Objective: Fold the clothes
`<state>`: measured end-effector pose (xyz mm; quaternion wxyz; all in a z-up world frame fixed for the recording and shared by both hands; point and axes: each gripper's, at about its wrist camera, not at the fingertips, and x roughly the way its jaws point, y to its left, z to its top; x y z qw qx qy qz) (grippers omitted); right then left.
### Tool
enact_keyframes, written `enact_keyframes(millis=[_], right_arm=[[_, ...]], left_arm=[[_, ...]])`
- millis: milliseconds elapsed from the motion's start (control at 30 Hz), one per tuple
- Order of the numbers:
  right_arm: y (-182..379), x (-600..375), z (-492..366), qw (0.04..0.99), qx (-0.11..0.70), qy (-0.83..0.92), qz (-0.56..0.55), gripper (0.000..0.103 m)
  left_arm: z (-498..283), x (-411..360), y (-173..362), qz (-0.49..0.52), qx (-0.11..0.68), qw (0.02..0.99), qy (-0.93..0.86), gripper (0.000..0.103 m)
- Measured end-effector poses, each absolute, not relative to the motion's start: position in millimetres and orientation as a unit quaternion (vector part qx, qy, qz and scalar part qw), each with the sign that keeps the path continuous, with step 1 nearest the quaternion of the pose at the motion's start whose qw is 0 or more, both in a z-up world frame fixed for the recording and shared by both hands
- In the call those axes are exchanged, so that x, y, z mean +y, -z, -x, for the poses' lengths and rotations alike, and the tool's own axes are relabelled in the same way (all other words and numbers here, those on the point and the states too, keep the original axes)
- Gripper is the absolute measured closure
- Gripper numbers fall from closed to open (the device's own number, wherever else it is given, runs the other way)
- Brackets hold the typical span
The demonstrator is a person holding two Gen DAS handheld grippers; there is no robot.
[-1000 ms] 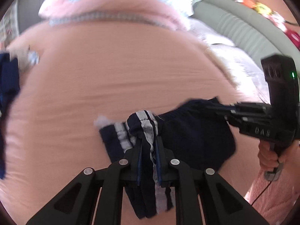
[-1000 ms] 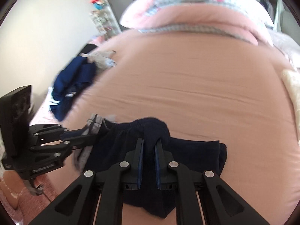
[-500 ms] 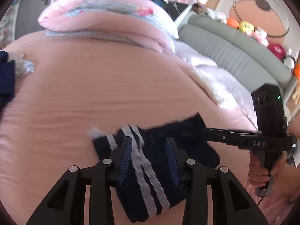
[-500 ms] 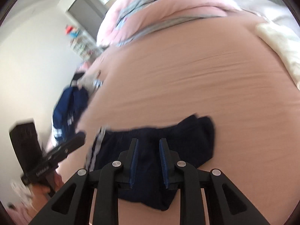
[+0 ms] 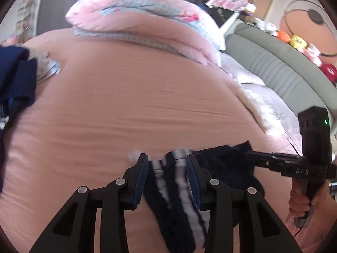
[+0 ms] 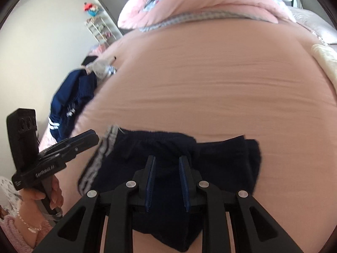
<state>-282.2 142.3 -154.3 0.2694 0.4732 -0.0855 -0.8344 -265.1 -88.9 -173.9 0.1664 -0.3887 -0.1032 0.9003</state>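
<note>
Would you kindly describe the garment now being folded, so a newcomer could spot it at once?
Start at the wide pink bedsheet. At its near edge, under both grippers, lie dark navy shorts spread flat. Unlike the crumpled blue clothes heap at the bed's far left edge, they lie alone, with a grey-white side stripe along one edge.

Shorts [image 6: 168, 147]: navy, with grey-white stripes down one side. My tongs [image 5: 166, 164]: black, blue pads [image 5: 141, 179]; bed sheet [image 5: 126, 105]: plain salmon pink. Quilt [image 5: 147, 21]: pink, pale blue check trim; clothes pile [image 6: 71, 101]: navy with white bands.
</note>
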Motion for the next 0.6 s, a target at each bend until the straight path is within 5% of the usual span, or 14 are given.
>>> enact_keyframes(millis=[200,467,600], right_arm=[[153,122,295,0.277,-0.056,0.835,-0.473,0.071],[142,146,318,0.251,-0.078,0.843,-0.47,0.071],[137,137,305,0.264,-0.058,0.836,-0.477,0.071]], left_arm=[[274,-50,207,0.443,-0.024,0.168,-0.88,0.069],[254,-105,183,0.388,-0.118,0.15,-0.902,0.069],[250,-84,188,0.401,-0.068,0.164,-0.899,0.069]])
